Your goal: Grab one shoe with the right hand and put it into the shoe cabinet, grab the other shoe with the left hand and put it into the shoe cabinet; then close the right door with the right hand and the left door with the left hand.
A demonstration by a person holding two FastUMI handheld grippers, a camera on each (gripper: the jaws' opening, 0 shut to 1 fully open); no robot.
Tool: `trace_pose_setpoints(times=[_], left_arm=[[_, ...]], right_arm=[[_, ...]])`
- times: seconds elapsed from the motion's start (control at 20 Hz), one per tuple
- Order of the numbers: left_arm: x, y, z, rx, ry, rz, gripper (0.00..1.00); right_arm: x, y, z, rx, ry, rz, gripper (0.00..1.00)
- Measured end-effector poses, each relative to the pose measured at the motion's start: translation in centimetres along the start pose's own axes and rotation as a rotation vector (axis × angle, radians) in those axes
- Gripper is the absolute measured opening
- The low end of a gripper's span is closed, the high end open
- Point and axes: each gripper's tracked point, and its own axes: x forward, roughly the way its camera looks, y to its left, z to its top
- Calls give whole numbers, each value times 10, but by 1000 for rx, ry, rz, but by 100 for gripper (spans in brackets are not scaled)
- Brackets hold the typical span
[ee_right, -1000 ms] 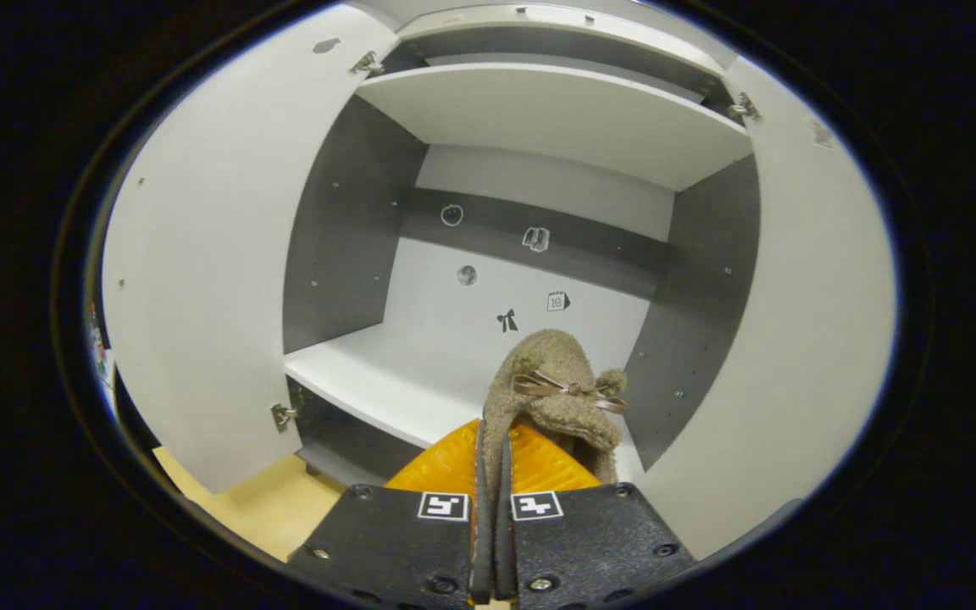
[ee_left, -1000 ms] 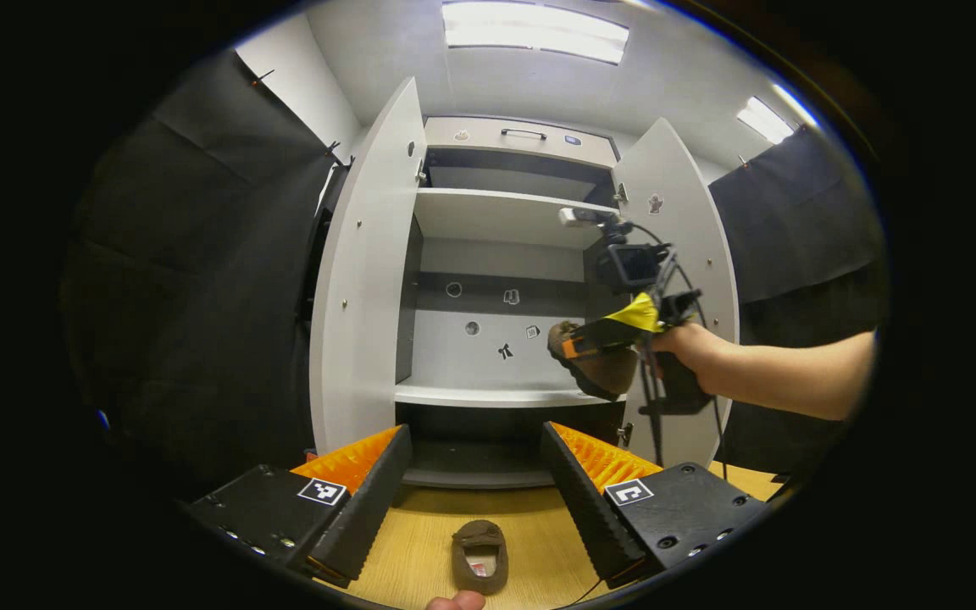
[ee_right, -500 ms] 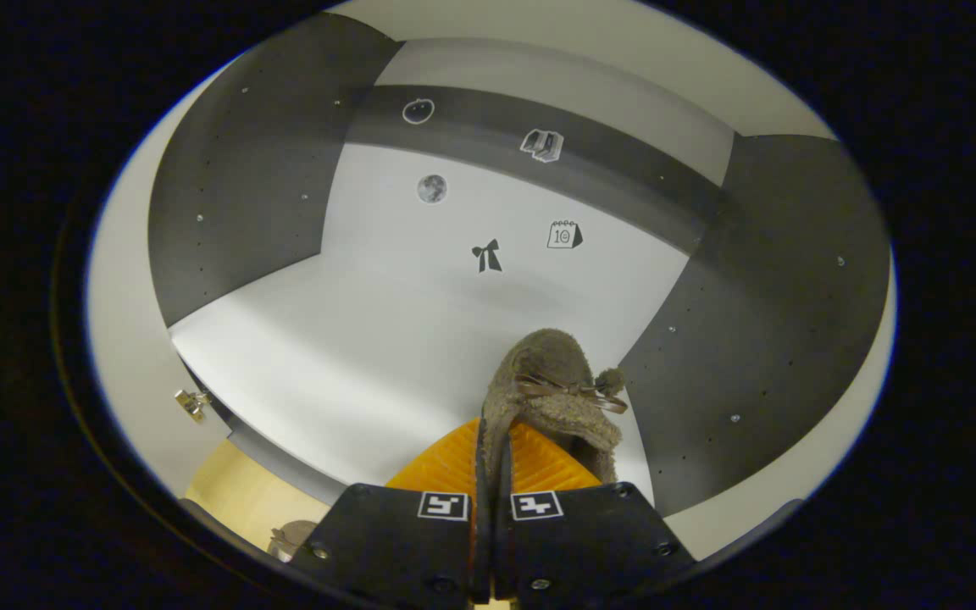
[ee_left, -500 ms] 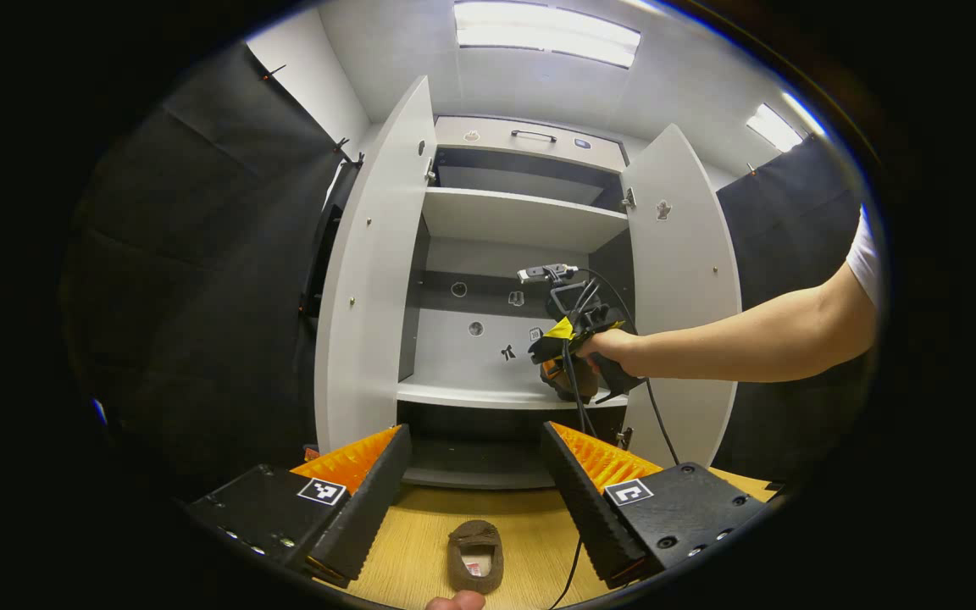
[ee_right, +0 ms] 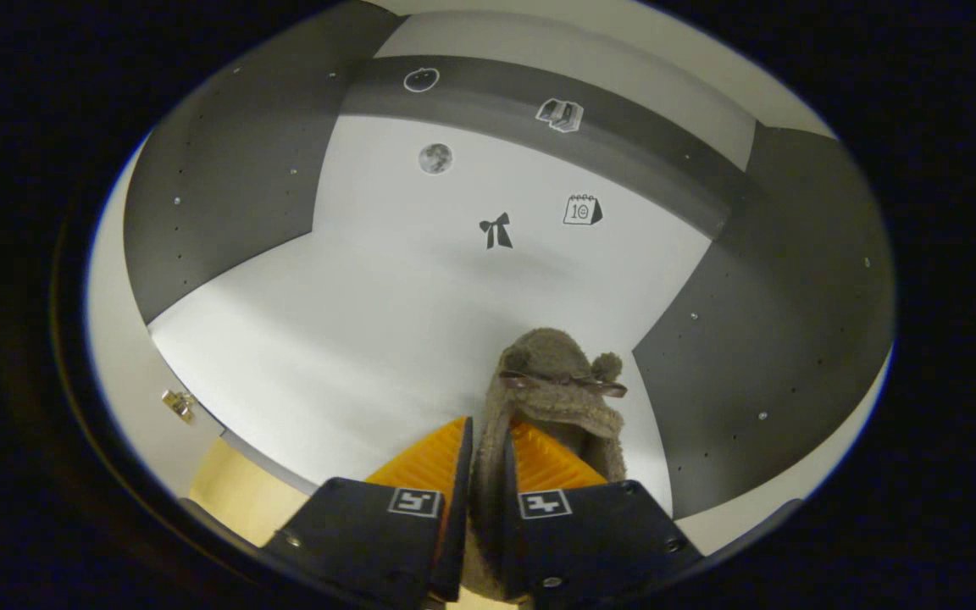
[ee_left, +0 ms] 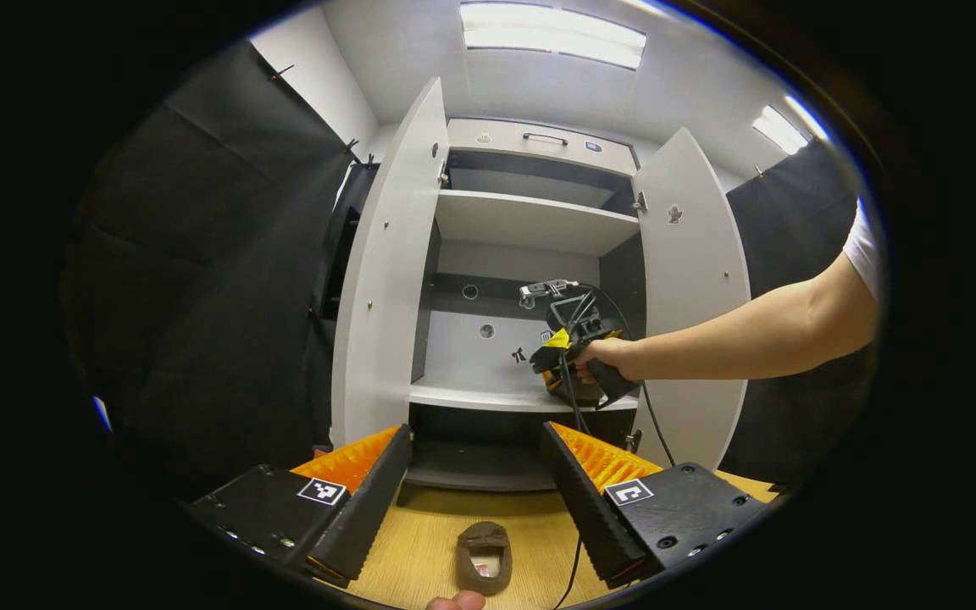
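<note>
A fuzzy brown slipper (ee_right: 560, 381) with a small bow rests on the white shelf (ee_right: 352, 339) inside the cabinet, near its right wall. My right gripper (ee_right: 485, 432) has its jaws parted a little, with the slipper's side wall between them. In the left gripper view a hand holds that right gripper (ee_left: 560, 383) deep in the cabinet at shelf height. The other brown slipper (ee_left: 484, 555) lies on the wooden floor, toe toward the cabinet. My left gripper (ee_left: 475, 432) stands wide open above it, holding nothing.
The left door (ee_left: 382, 280) and the right door (ee_left: 695, 280) both stand open. A bare forearm (ee_left: 759, 335) reaches across from the right. A cable (ee_left: 577, 542) hangs from the right gripper to the floor. Black cloth walls flank the cabinet.
The right gripper went deeper into the cabinet and lowered the slipper to the shelf, and its jaws have now spread slightly. The left gripper shifted only a little.
</note>
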Motion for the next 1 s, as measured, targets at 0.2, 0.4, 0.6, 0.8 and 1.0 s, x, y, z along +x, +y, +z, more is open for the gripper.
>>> trace_pose_setpoints(times=[0.2, 0.4, 0.6, 0.8, 1.0], left_arm=[[5, -3, -5, -11, 7, -18, 95], [8, -4, -6, -11, -1, -27, 95], [11, -6, -8, -18, -2, -44, 95], [13, -5, -10, -17, 6, -48, 95], [14, -6, -9, -14, 0, -52, 95]], right_arm=[[-12, 4, 0, -19, 11, -5, 53], [-39, 3, 5, -8, -30, 16, 53], [-87, 2, 6, 62, -112, 82, 53], [-143, 1, -11, 99, -214, 133, 56], [-193, 1, -42, 122, -328, 137, 57]])
